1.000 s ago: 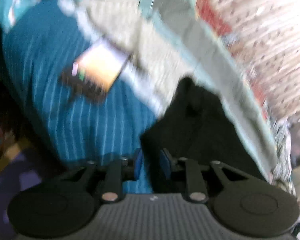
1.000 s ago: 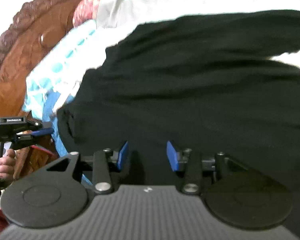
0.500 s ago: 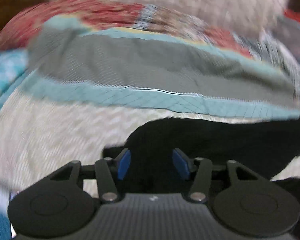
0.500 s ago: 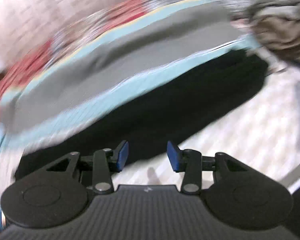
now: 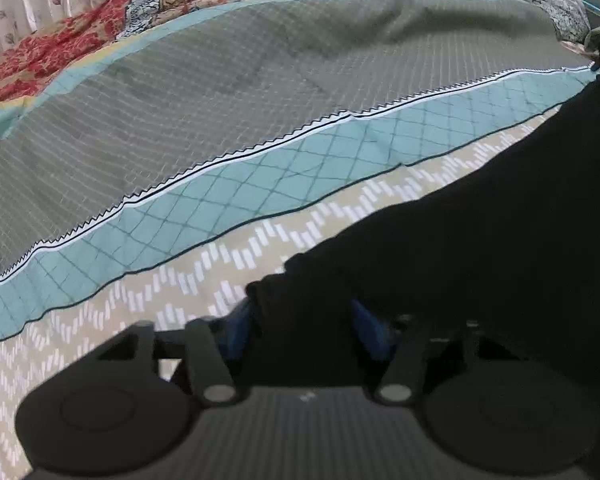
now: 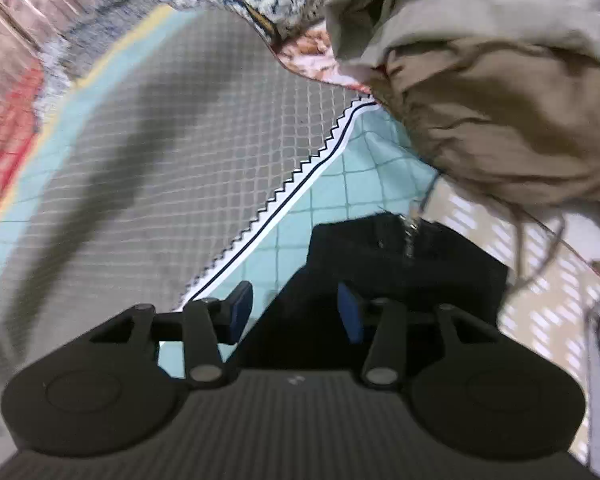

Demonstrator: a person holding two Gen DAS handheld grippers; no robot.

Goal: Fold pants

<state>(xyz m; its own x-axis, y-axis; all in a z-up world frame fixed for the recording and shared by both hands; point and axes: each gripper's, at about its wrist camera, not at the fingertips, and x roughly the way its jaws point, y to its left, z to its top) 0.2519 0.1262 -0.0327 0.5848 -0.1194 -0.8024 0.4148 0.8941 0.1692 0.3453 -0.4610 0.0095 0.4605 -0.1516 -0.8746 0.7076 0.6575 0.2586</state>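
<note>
Black pants lie stretched along the bed between both tools.
The left tool [image 5: 302, 322] and right tool [image 6: 294, 312] are both spread, each straddling an end of the pants [image 5: 480, 248], which run rightward from the left tool.

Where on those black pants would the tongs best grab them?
Probably at the ends. The left tongs already straddle one rounded end of the black pants, lying flat on the quilt. The right tongs face the opposite squared end; come in low, along the quilt.
</note>
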